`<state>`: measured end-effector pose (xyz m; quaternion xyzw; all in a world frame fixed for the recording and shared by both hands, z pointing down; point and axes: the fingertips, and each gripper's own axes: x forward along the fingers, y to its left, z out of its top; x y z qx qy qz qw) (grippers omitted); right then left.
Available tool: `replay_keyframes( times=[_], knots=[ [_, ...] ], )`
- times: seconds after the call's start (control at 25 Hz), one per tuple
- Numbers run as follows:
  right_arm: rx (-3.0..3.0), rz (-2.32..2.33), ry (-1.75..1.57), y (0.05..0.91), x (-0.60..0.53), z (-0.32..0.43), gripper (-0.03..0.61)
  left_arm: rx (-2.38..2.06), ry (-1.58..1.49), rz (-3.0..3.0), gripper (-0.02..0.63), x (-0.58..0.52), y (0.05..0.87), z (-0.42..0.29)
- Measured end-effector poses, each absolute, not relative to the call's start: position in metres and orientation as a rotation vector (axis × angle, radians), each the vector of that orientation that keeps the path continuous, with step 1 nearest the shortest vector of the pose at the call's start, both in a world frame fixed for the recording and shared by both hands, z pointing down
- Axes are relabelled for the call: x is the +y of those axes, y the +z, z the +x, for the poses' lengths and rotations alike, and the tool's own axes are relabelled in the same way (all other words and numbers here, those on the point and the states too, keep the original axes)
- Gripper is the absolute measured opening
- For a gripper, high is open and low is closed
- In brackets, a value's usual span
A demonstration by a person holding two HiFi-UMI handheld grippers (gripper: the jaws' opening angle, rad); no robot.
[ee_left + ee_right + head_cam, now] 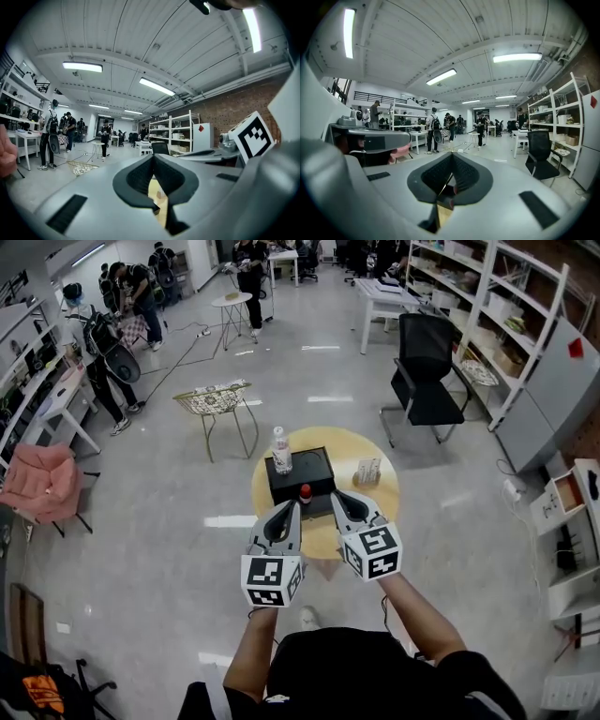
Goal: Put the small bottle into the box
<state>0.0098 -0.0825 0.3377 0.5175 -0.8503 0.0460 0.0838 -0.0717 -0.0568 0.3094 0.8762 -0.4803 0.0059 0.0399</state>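
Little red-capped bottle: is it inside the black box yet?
Not yet. The small bottle stands upright on the yellow table, outside the black box, by its near edge.

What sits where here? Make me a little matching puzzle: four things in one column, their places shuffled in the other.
Things:
1. clear bottle
2. red-capped small bottle
3. office chair
4. wire side table

Places:
A. on the floor, beyond the round table, to the right
B. at the black box's near edge
C. on the black box's left part
D. on the floor, beyond the round table, to the left

Pairs: 1-C, 2-B, 3-A, 4-D
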Motion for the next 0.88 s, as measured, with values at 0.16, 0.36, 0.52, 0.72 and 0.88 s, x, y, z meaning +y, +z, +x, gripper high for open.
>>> replay_keyframes(
  times=[0.16,0.36,0.52,0.72,0.88],
  knots=[
    [-2.555,1.542,0.134,0.333,-0.068,0.017,0.002,-1.477,0.025,2.692,0.012,-0.040,0.306,-0.059],
    [-2.568,1.546,0.129,0.330,-0.049,0.024,0.002,-1.489,0.033,2.694,0.012,-0.021,0.305,-0.053],
    [-2.572,1.552,0.119,0.328,-0.035,0.036,0.002,-1.500,0.030,2.694,0.012,-0.005,0.302,-0.045],
    [-2.574,1.553,0.109,0.327,-0.019,0.046,0.002,-1.513,0.028,2.693,0.012,0.010,0.302,-0.038],
    [-2.572,1.556,0.109,0.330,-0.008,0.056,0.002,-1.518,0.029,2.691,0.012,0.023,0.303,-0.030]
  ],
)
